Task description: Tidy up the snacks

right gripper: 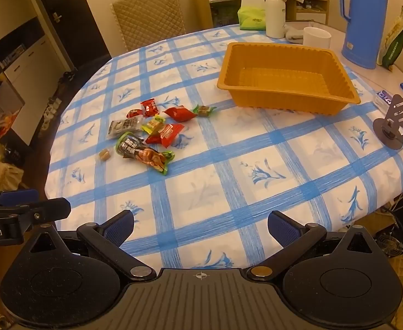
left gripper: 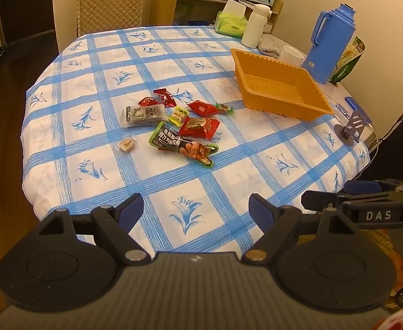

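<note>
Left claw (left gripper: 196, 211): released, both fingers spread wide, nothing between them; it hangs over the near edge of the counter (left gripper: 229, 165).
Right claw (right gripper: 201, 229): released, fingers spread as wide as they go, nothing between them; it is just beside the left claw, over the same near edge.
Writing on claws: the letters "DAS" are on the side of the right claw in the left wrist view; "bot.AI" is on the side of the left claw in the right wrist view.
Snacks (left gripper: 174, 121): a loose heap on the blue checked cloth, well ahead of both claws; for the right claw it is ahead and to the left.
Long snack pack (left gripper: 183, 144): dark with green ends and white Chinese characters, too small to read; it is the nearest of the heap to the claws.
Red packets (left gripper: 198, 128): several, with gold or white print that I cannot read.
Small brown candy (left gripper: 126, 145): apart from the heap, on its left side.
Orange tray (left gripper: 320, 110): empty, farther ahead and to the right of the heap.
Blue thermos jug (left gripper: 328, 41): behind the tray, far right.
Green tissue pack (left gripper: 230, 26): at the far edge, print not readable.
</note>
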`<action>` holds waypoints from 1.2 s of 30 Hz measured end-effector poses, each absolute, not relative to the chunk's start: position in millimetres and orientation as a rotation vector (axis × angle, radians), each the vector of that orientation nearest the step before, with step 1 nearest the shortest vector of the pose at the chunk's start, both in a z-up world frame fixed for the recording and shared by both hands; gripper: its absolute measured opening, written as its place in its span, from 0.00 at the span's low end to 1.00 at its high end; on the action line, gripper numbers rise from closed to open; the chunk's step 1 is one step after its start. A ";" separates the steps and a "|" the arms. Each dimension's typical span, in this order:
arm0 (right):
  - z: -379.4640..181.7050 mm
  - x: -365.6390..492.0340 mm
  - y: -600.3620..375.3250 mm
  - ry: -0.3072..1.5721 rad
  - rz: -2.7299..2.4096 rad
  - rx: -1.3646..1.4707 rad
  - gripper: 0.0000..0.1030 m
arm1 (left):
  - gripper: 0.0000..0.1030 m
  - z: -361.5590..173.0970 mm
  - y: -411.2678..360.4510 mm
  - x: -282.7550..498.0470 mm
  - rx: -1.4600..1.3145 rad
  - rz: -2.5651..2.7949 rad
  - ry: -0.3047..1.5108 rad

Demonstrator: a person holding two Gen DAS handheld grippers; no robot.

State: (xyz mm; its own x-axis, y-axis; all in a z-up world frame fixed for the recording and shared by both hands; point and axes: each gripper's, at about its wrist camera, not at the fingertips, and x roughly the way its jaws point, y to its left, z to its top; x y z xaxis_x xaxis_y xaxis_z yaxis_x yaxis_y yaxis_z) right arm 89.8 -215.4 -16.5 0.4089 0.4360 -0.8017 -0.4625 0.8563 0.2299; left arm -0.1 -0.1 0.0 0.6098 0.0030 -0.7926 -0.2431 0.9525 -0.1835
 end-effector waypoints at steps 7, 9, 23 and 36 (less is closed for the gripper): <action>-15.3 88.3 -209.5 0.999 0.569 -0.032 1.00 | 0.80 0.1 -0.1 -0.1 -0.286 0.144 0.906; -15.4 89.5 -211.3 0.999 0.569 -0.032 1.00 | 0.80 0.1 -0.1 -0.2 -0.286 0.144 0.906; -14.4 90.7 -206.3 0.997 0.572 -0.036 1.00 | 0.80 0.1 -0.2 -0.1 -0.286 0.143 0.904; -13.4 90.3 -205.5 0.998 0.572 -0.038 1.00 | 0.80 0.2 -0.2 -0.1 -0.286 0.141 0.903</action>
State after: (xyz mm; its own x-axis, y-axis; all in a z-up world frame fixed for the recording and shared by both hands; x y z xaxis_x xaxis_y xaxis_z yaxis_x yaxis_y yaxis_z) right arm 90.3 -205.5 -13.4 0.4085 0.4365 -0.8016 -0.4708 0.8531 0.2247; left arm -0.1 -0.2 0.2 0.6135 0.0006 -0.7897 -0.2399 0.9529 -0.1857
